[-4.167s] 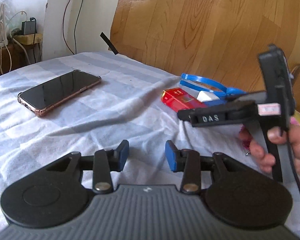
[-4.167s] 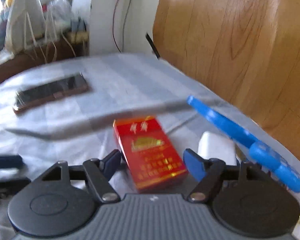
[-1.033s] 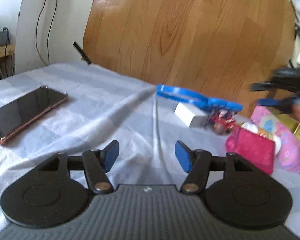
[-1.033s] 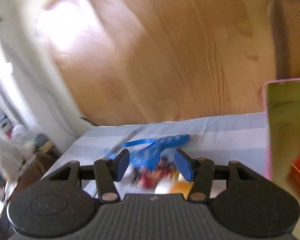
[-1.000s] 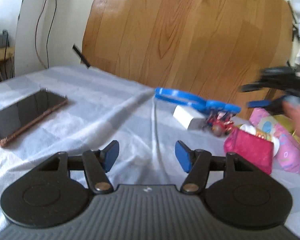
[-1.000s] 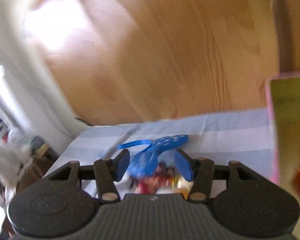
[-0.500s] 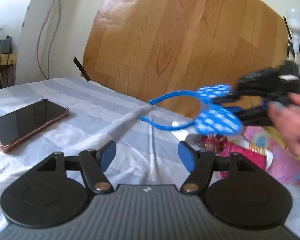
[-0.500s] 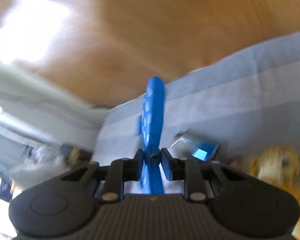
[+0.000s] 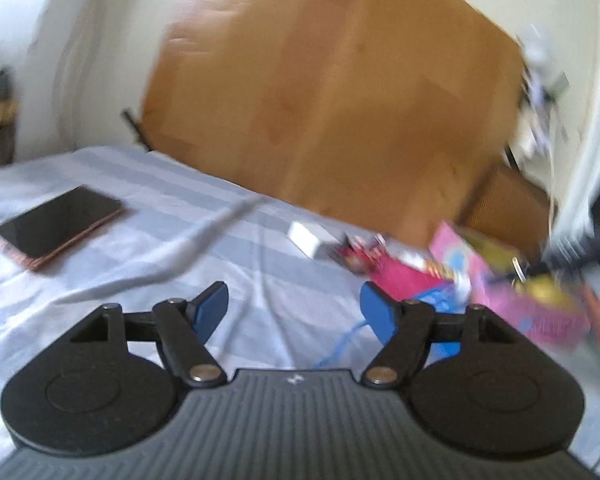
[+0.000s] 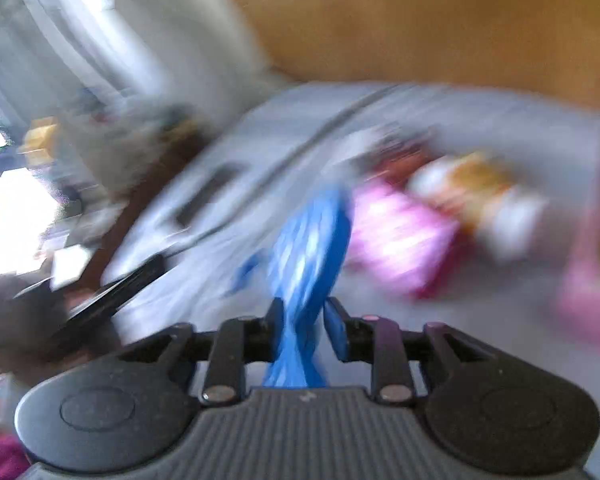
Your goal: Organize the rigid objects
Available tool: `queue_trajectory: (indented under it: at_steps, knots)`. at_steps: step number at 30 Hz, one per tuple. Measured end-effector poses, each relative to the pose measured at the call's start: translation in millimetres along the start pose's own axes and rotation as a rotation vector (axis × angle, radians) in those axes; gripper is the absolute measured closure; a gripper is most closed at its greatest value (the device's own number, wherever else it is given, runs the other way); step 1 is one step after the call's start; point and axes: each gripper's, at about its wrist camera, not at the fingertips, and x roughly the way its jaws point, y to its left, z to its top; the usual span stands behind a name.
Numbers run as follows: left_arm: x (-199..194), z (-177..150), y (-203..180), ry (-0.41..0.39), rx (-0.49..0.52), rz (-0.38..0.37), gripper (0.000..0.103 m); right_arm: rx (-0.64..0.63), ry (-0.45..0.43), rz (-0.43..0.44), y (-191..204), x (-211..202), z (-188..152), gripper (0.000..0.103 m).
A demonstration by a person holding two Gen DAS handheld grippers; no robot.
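Blurrily, right tool (image 10: 302, 330) grips blue headband (image 10: 310, 248).

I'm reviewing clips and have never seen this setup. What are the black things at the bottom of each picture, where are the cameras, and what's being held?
Each picture comes from a camera on a hand-held gripper, looking along its two blue-tipped fingers. The left gripper is open and empty above a striped bedsheet with a phone, a small white box and a pink box. The right gripper, blurred by motion, has its fingers close around a blue headband.
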Motion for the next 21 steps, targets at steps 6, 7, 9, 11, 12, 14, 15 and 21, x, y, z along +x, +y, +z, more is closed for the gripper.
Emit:
queue_trajectory:
  at_steps: [6,7,9,11,12,14,15,21]
  knots:
    - [26.2,-0.8,-35.5,0.096,0.24,0.037,0.035,0.129,-0.161,0.064,-12.8,-32.9,-41.6,0.064]
    - [33.8,-1.6,-38.4,0.116,0.289,0.058,0.035,0.1,-0.157,0.058,-5.8,-34.5,-57.7,0.064]
    - [48.3,-4.3,-37.7,0.158,0.35,0.08,0.039,0.043,-0.129,0.052,6.5,-36.3,-88.1,0.064]
    - [63.7,-8.5,-35.7,0.225,0.385,0.078,0.048,0.018,-0.072,0.065,16.1,-30.8,-119.9,0.064]
    - [69.6,-11.0,-34.8,0.26,0.393,0.068,0.056,0.027,-0.043,0.086,19.1,-28.7,-130.4,0.064]
    - [74.0,-16.4,-34.1,0.295,0.393,0.045,0.07,0.053,0.012,0.142,26.8,-21.6,-145.8,0.064]
    - [71.8,-17.4,-34.9,0.301,0.385,0.027,0.082,0.055,0.032,0.144,29.8,-16.3,-149.3,0.064]
    - [42.9,-29.4,-41.2,0.327,0.269,-0.015,0.088,0.078,-0.099,0.075,29.2,15.1,-103.0,0.063]
